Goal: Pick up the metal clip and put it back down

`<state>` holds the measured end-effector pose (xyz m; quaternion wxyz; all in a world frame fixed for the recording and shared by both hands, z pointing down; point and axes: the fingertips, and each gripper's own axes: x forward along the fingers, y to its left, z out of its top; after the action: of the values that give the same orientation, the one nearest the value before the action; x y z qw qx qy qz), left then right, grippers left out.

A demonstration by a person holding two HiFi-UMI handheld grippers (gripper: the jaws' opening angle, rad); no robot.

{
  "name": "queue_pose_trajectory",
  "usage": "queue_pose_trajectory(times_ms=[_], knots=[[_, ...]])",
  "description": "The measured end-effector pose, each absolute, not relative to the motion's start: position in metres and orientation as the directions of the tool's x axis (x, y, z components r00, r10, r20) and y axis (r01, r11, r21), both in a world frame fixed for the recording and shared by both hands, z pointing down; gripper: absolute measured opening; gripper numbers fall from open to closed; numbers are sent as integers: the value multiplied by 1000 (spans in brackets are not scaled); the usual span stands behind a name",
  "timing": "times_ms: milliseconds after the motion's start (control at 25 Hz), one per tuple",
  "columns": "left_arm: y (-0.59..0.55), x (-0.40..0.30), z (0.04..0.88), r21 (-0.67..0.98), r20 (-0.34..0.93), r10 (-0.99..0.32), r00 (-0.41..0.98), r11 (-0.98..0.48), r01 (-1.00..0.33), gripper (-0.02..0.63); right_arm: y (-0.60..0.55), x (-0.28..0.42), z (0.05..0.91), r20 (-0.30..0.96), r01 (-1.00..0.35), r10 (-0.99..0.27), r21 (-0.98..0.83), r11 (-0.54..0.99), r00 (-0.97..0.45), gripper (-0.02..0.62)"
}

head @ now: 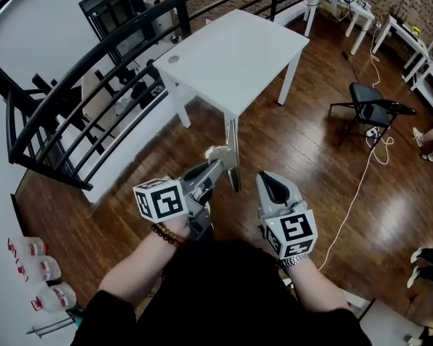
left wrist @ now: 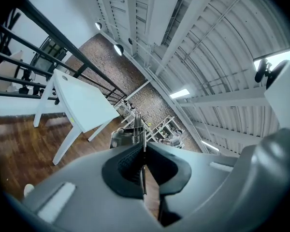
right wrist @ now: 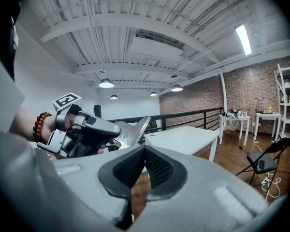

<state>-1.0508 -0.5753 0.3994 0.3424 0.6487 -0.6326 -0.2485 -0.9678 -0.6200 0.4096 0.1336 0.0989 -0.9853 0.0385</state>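
The metal clip (head: 229, 161) is a silvery spring clip held in the air over the wooden floor, just in front of the white table (head: 238, 49). My left gripper (head: 215, 169) is shut on it. In the left gripper view the clip (left wrist: 136, 131) sticks out past the closed pads. My right gripper (head: 264, 179) hovers beside it to the right, shut with nothing between its pads (right wrist: 153, 167). From the right gripper view, the left gripper (right wrist: 111, 135) and the clip (right wrist: 134, 129) show at left, apart from my right jaws.
A black railing (head: 94, 71) curves behind the table. A black folding chair (head: 372, 107) stands at right, with a pale cable (head: 353, 200) trailing across the floor. Plastic bottles (head: 43, 272) lie at lower left. More white tables (head: 346, 2) line the far wall.
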Motion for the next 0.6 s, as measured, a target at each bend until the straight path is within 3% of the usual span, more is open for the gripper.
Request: queue_pose_trajectory(times_ms=[240,600], knots=[[-624,-1098,399,767,64,-991,118,-27,-641,20,-664,-1014,406,268,-248,-237,-10,969,-934,-8],[-654,-1225,392,794,43,-990,131,-45,-606,21,-692,-1140,387,285,-252,-251,33,967,-925,-8]])
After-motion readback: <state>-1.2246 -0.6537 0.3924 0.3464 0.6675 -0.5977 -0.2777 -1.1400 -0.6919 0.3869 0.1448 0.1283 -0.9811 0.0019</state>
